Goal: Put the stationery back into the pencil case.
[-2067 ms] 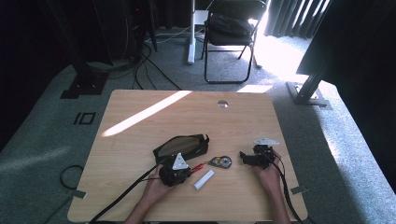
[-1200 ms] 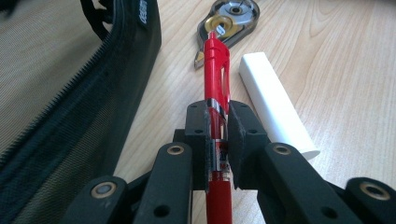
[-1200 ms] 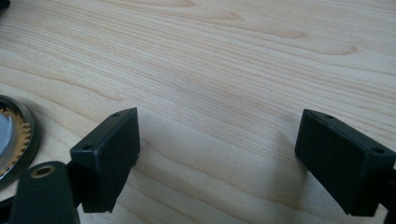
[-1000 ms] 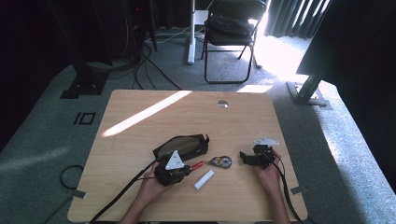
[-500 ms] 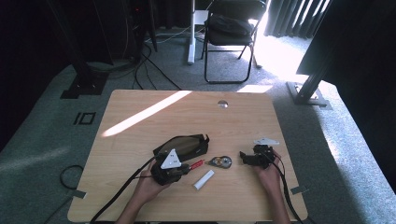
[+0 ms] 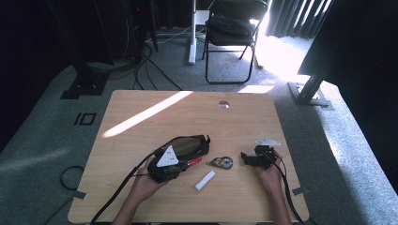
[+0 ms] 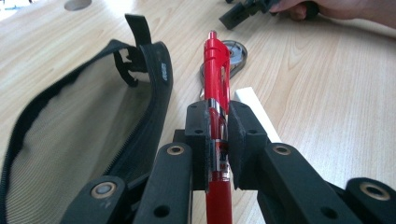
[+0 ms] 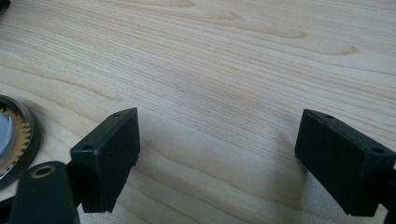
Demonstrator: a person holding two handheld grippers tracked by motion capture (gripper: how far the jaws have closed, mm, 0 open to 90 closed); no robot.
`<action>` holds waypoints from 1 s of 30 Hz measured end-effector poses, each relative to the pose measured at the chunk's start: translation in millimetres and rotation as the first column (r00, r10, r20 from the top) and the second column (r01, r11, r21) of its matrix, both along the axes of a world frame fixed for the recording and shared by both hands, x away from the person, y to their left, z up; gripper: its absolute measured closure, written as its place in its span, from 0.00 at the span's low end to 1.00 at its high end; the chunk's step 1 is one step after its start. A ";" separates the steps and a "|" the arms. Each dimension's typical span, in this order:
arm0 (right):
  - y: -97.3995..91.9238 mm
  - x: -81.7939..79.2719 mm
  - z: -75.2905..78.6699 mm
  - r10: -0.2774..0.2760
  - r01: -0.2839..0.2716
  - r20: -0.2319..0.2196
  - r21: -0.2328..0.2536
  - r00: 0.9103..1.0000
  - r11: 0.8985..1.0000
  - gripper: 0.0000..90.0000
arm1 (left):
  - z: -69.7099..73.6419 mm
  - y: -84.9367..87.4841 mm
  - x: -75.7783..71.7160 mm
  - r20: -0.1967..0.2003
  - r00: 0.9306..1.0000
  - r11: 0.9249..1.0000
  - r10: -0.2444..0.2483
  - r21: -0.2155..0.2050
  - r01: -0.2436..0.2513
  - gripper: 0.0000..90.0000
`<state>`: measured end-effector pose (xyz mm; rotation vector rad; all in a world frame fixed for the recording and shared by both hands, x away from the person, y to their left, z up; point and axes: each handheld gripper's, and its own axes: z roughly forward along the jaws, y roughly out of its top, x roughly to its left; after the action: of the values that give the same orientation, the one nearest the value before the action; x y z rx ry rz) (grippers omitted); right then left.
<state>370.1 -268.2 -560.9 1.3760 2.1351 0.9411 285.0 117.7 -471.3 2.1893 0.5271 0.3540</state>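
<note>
The left gripper [image 7: 217, 140], black and two-jawed with a grey three-cornered plate on top, clamps its pads on a glossy red plastic pen [image 7: 217, 88] partway along the barrel, so the pen runs straight out between the jaws with its clip end pointing away from the hand. In the high view the left gripper [image 6: 185, 164] sits in the person's left hand [image 6: 148, 180] near the front-left of the pale wooden table [image 6: 155, 110], and the red pen [image 6: 195, 162] pokes out to the right of it, just in front of the long edge of a black mesh zip pouch [image 6: 187, 145] that lies open. In the left gripper view the pouch [image 7: 79, 135] lies just to the left of the pen, its zip edge beside the jaw. Beyond the pen's tip lies a round clear-and-grey tape dispenser [image 6: 221, 162], and a small white rectangular eraser [image 6: 205, 180] lies just to the right of the gripper on the tabletop. The right gripper [image 6: 248, 158], in the right hand [image 6: 268, 173], is well apart from the left one at the right side of the table; in its own view the right gripper [image 8: 217, 158] has its jaws spread wide over bare wood with nothing between them, and the tape dispenser [image 8: 14, 140] shows at the left edge.
</note>
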 end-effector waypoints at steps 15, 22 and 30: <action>0.0 0.0 0.0 0.000 0.000 0.000 0.000 1.000 1.000 0.15 | 19.7 2.3 1.7 0.042 0.999 1.000 -0.010 -0.005 0.010 0.88; 0.0 0.0 0.0 0.000 0.000 0.000 0.000 1.000 1.000 0.15 | 28.6 5.5 6.5 0.056 0.998 1.000 -0.019 -0.017 0.020 0.88; 0.0 0.0 0.0 0.000 0.000 0.000 0.000 1.000 1.000 0.15 | 37.5 9.2 13.8 0.060 0.998 0.999 -0.024 -0.032 0.026 0.88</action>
<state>370.1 -268.2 -560.9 1.3759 2.1351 0.9413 298.8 127.0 -433.8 2.1451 0.4691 0.3928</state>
